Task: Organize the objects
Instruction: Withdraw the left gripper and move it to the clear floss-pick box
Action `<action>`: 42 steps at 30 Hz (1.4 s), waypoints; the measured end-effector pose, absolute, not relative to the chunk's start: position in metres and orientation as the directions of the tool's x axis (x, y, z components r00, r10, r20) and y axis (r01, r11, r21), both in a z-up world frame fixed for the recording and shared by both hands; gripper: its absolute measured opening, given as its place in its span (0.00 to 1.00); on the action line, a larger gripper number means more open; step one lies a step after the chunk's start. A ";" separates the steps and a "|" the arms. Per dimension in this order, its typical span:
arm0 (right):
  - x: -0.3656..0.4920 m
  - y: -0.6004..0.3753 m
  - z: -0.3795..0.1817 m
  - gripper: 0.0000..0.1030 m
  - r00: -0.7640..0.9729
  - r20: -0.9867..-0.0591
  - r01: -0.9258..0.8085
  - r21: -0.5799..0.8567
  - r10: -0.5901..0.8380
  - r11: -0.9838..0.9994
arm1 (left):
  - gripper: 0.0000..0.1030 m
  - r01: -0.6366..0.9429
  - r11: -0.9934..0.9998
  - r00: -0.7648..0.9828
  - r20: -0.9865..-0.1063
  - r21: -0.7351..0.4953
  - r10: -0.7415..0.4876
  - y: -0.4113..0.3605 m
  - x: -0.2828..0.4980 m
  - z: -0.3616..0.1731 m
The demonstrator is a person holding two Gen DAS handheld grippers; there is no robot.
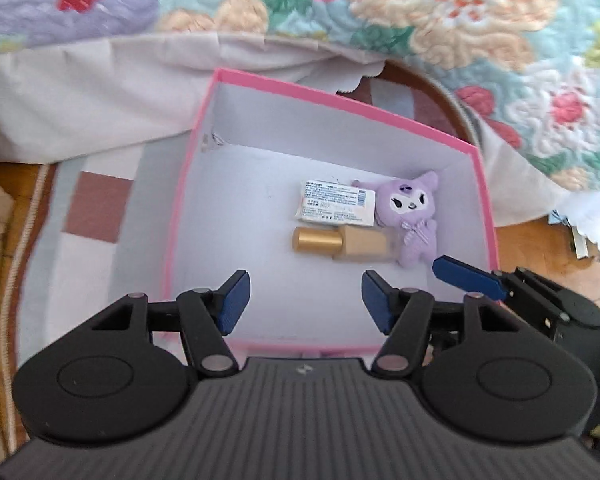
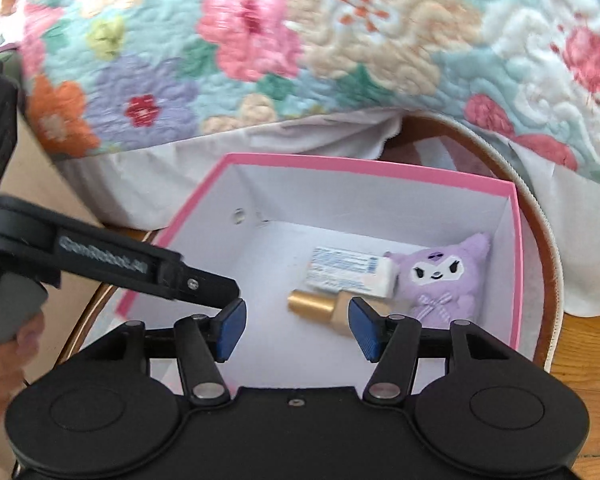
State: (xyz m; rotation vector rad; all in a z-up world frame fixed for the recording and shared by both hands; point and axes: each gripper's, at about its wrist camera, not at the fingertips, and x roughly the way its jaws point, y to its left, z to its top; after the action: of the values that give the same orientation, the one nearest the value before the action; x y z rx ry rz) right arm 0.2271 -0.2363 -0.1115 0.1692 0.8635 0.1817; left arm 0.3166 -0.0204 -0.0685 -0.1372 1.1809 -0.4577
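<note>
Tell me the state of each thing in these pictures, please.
Pink box: open, no lid on it.
Plush toy: lying inside the box.
Small carton: lying flat beside the toy.
Gold-capped bottle: on its side.
Left tool: open, empty.
Right tool: open, empty.

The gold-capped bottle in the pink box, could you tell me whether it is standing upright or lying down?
Lying down. The gold-capped bottle rests on its side on the pink box floor, cap pointing left.
</note>
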 end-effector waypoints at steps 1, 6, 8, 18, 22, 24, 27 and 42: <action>0.222 -0.233 -0.107 0.60 0.637 -0.737 -0.093 0.219 0.227 0.971 | 0.59 0.282 0.903 0.312 -0.859 -0.324 -0.406 -0.015 0.309 -0.061; 0.196 -0.219 -0.077 0.60 0.633 -0.741 -0.087 0.219 0.224 0.972 | 0.59 0.320 0.907 0.352 -0.855 -0.272 -0.380 0.003 0.279 -0.021; 0.186 -0.212 -0.064 0.61 0.629 -0.742 -0.100 0.219 0.232 0.971 | 0.60 0.334 0.909 0.363 -0.856 -0.249 -0.368 0.013 0.266 -0.005; 0.133 -0.170 -0.004 0.66 0.587 -0.758 -0.237 0.174 0.283 0.956 | 0.64 0.383 0.905 0.385 -0.859 -0.185 -0.338 0.044 0.201 0.041; 0.107 -0.152 0.007 0.69 0.579 -0.757 -0.306 0.144 0.304 0.941 | 0.66 0.399 0.900 0.406 -0.845 -0.177 -0.347 0.051 0.182 0.041; 0.097 -0.144 0.006 0.71 0.567 -0.760 -0.341 0.133 0.317 0.930 | 0.66 0.398 0.898 0.409 -0.840 -0.189 -0.358 0.055 0.177 0.035; 0.086 -0.131 -0.005 0.71 0.551 -0.767 -0.385 0.117 0.330 0.915 | 0.66 0.387 0.893 0.391 -0.835 -0.232 -0.387 0.061 0.177 0.020; 0.110 -0.083 -0.126 0.71 0.442 -0.778 -0.375 0.291 0.446 0.880 | 0.62 0.357 0.895 0.315 -0.867 -0.269 -0.386 0.070 0.214 -0.102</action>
State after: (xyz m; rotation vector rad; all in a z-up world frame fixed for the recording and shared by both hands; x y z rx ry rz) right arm 0.1101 -0.0832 -0.1259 0.0797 0.9896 0.5099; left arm 0.2135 0.0702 -0.1020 -0.0290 1.1502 -0.4891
